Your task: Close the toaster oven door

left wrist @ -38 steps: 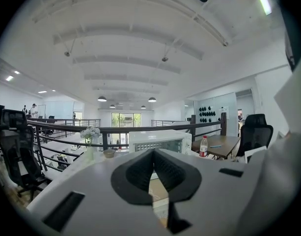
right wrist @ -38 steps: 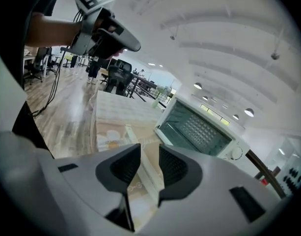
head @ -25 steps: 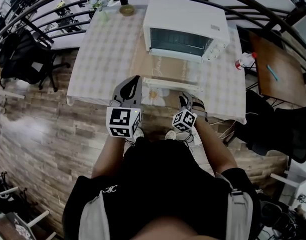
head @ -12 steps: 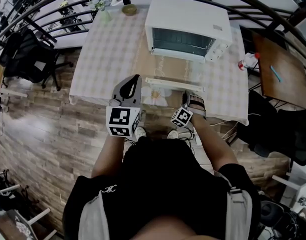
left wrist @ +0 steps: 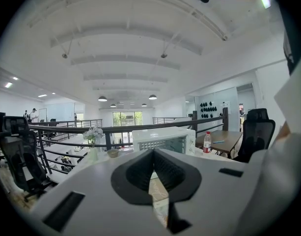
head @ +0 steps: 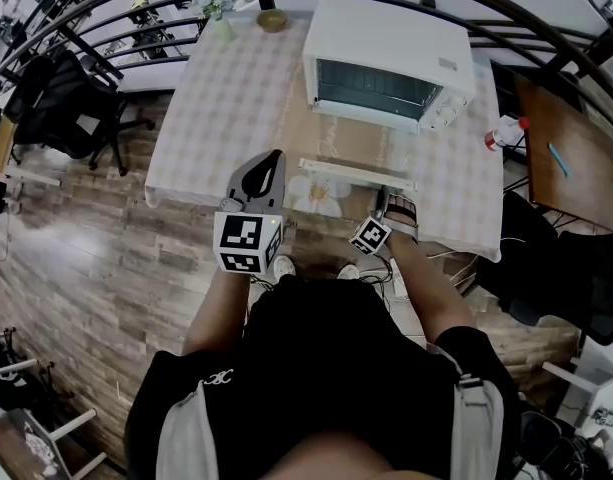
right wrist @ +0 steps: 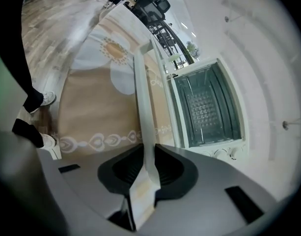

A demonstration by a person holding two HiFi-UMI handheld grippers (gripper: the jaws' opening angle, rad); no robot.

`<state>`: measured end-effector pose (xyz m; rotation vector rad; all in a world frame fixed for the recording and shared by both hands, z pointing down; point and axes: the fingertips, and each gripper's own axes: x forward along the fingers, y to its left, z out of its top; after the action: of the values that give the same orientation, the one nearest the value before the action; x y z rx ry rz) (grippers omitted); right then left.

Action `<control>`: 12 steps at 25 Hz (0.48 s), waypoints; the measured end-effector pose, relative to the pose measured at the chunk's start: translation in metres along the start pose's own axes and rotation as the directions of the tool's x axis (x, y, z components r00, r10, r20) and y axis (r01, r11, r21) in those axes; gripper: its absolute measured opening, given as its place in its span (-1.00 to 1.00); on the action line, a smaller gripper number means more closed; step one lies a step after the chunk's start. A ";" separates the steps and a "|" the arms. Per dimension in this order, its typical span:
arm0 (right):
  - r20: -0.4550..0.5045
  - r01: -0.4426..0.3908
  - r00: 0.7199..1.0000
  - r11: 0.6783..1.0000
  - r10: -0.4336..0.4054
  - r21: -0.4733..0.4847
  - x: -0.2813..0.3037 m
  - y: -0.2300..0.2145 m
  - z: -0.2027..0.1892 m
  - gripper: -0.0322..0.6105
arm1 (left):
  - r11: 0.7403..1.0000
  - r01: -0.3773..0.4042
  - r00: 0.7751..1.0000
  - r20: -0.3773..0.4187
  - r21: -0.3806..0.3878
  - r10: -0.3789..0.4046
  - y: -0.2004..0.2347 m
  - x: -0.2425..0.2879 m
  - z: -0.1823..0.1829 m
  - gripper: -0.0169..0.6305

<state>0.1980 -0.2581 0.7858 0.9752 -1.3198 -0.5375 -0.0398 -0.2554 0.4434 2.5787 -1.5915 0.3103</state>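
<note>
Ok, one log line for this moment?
toaster oven door: open, lying flat | right gripper: jaws closing on door handle | left gripper: jaws together, empty, apart from oven

Toaster oven [head: 391,63] at table [head: 216,118] rear, door [head: 354,173] before it; bottle [head: 503,135] right.

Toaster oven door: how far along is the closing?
Done: the right hand-held gripper has the door handle between its closing jaws. In hand: securing that grip. Remaining: the door lies open flat before the toaster oven and must swing up shut. The left hand-held gripper is shut, empty.
</note>
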 end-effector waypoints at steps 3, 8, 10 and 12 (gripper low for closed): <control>-0.001 -0.002 1.000 1.000 0.002 0.010 -0.001 -0.001 0.000 -0.69 | 1.000 0.000 1.000 -0.001 0.001 0.000 0.002 0.000 0.000 -0.91; 0.029 0.017 0.999 1.000 -0.017 -0.005 -0.009 -0.012 0.000 -0.71 | 1.000 0.004 1.000 0.012 -0.001 -0.004 0.006 0.001 0.003 -0.91; 0.056 0.007 0.998 1.000 -0.008 0.007 -0.014 -0.016 0.000 -0.72 | 1.000 0.006 1.000 0.018 -0.002 -0.006 0.006 0.000 0.004 -0.91; 0.083 -0.012 0.997 0.999 0.009 0.040 -0.020 -0.024 0.003 -0.73 | 1.000 0.009 1.000 0.023 -0.004 -0.009 0.006 0.000 0.005 -0.91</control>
<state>0.1955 -0.2552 0.7552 0.9873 -1.4133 -0.5502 -0.0447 -0.2596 0.4381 2.5945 -1.5863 0.2781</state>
